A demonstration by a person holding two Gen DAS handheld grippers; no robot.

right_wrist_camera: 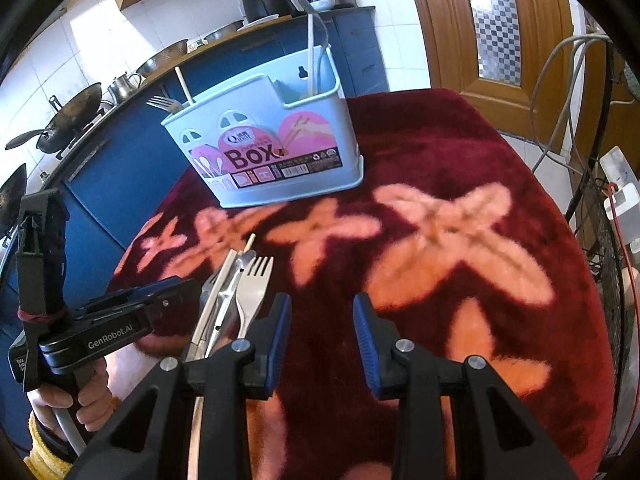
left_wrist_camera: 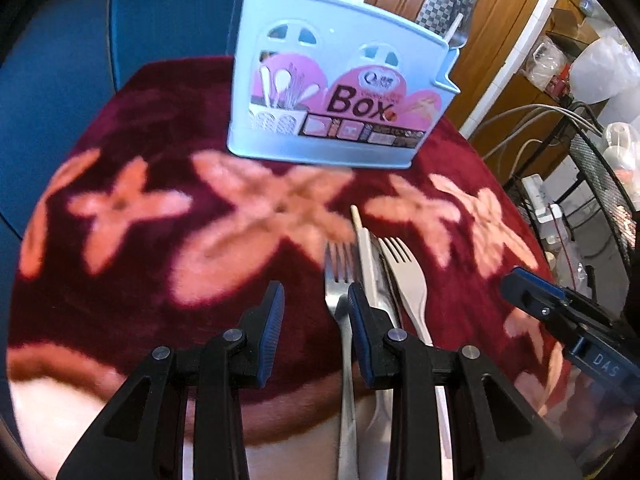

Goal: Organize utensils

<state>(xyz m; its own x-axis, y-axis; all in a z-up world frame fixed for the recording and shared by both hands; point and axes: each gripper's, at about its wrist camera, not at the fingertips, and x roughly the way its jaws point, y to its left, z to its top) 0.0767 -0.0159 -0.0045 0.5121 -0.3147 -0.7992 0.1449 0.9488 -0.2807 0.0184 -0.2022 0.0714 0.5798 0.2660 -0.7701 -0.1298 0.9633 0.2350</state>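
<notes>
With both my left gripper and right gripper spread empty, I judge I'm picking next from the utensil pile lying near the box, needing a downward pinch.

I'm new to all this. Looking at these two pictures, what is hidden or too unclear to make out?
- Utensil pile: handle ends, hidden under the left gripper in the left wrist view and the right gripper in the right wrist view; exact count unclear.
- Utensil box: only tops of the fork and sticks show; its walls hide the rest.
- Box label: small print too tiny.
- Floral cloth: blurred in the left wrist view.
</notes>
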